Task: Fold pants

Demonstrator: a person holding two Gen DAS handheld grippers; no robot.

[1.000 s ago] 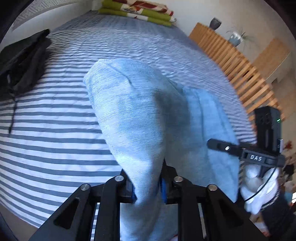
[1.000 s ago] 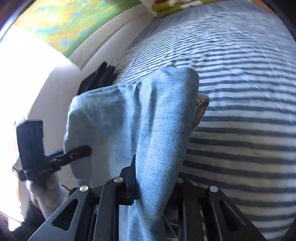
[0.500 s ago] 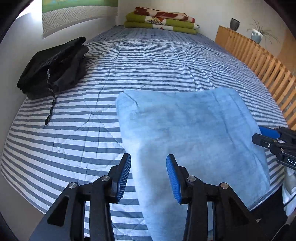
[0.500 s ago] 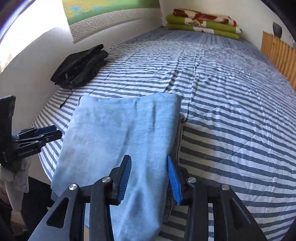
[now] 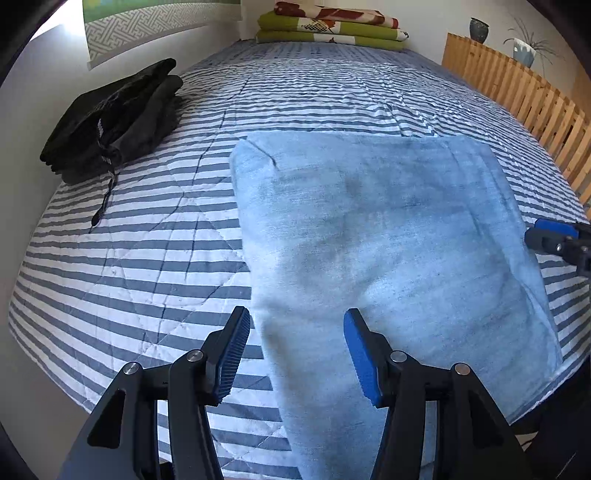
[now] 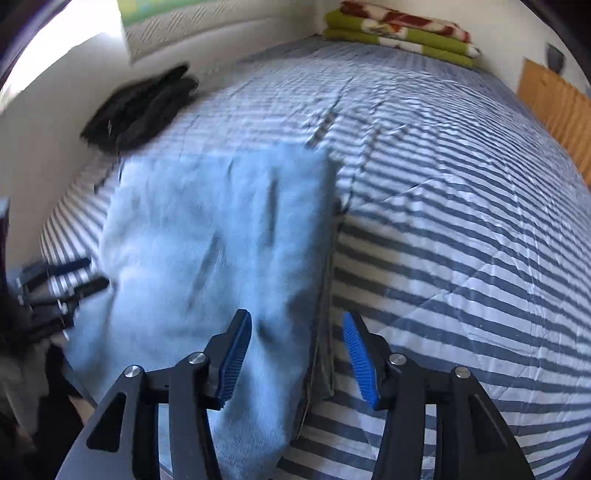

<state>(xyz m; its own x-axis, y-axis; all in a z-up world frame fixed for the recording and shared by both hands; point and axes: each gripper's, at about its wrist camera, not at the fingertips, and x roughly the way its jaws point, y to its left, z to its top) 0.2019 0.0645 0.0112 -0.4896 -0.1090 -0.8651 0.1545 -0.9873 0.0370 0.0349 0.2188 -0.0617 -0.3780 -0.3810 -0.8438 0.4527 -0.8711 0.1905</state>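
Note:
The light blue pants (image 5: 388, 240) lie folded flat on the striped bed, their near end hanging over the bed's front edge. My left gripper (image 5: 293, 354) stands open just above the near left part of the fabric, nothing between its blue pads. In the right wrist view the same pants (image 6: 214, 240) spread to the left, and my right gripper (image 6: 297, 356) is open over their right edge. The right gripper's tips (image 5: 554, 236) show at the right rim of the left wrist view; the left gripper (image 6: 62, 280) shows blurred at the left of the right wrist view.
A black folded garment (image 5: 114, 118) with a dangling cord lies at the bed's far left. Green and red folded blankets (image 5: 332, 26) are stacked at the head. A wooden slatted rail (image 5: 524, 96) runs along the right side. The striped bedspread (image 5: 129, 258) extends left of the pants.
Both grippers let go of the lifted pants, which dropped flat onto the bed. Their jaws opened wider and both pulled back toward the near edge.

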